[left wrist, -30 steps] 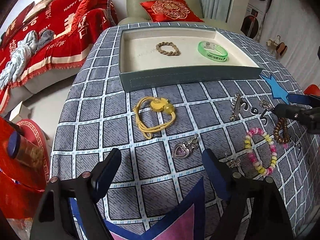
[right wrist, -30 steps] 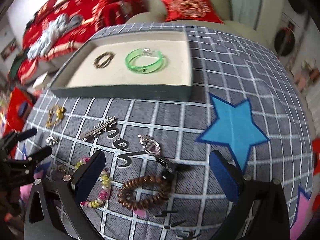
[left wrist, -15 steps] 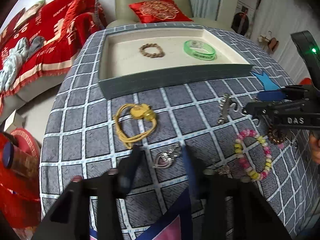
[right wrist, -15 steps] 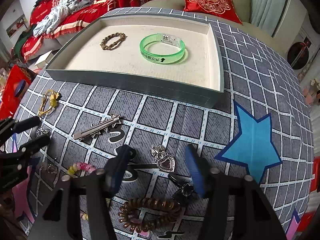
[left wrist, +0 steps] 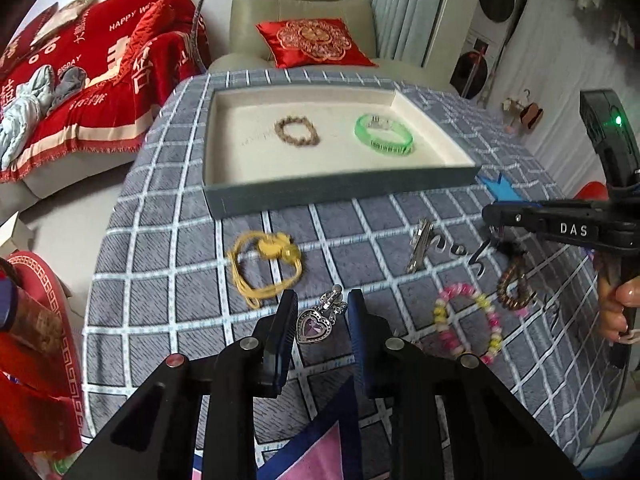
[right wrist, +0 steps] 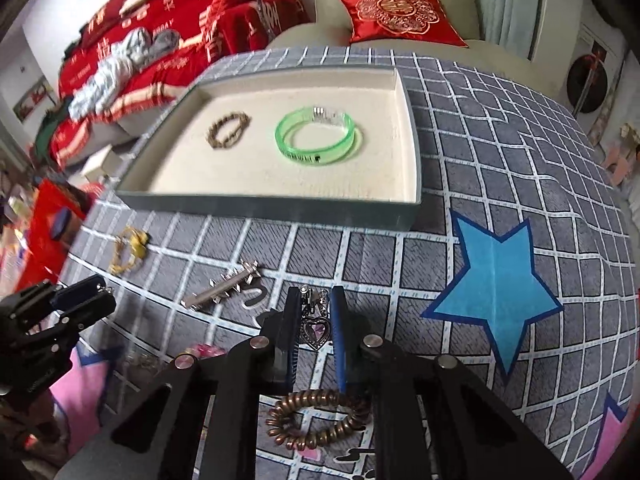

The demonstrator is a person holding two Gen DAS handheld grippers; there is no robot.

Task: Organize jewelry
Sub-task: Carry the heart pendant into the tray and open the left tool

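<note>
A grey tray [left wrist: 344,194] [right wrist: 264,205] with a cream floor holds a brown braided bracelet [left wrist: 297,131] [right wrist: 228,131] and a green bangle [left wrist: 383,135] [right wrist: 318,136]. My left gripper [left wrist: 319,316] has narrowed around a silver heart earring with a purple stone [left wrist: 316,322] on the checked cloth; small gaps still show beside it. My right gripper [right wrist: 315,316] is nearly shut around a second heart earring [right wrist: 316,326], its fingers close against it. A yellow cord bracelet [left wrist: 262,268] [right wrist: 127,250], a silver hair clip [left wrist: 418,245] [right wrist: 222,291], a pink-yellow bead bracelet [left wrist: 466,324] and a brown coil hair tie [right wrist: 316,418] lie on the cloth.
The round table wears a grey checked cloth with a blue star [right wrist: 496,288]. A green armchair with a red cushion [left wrist: 314,42] stands behind it, a red-covered sofa [left wrist: 80,76] to the left. The right gripper's body [left wrist: 560,228] crosses the left wrist view.
Both grippers have closed from wide open and moved forward, each now framing a heart earring. The right gripper passed over the brown coil hair tie.
</note>
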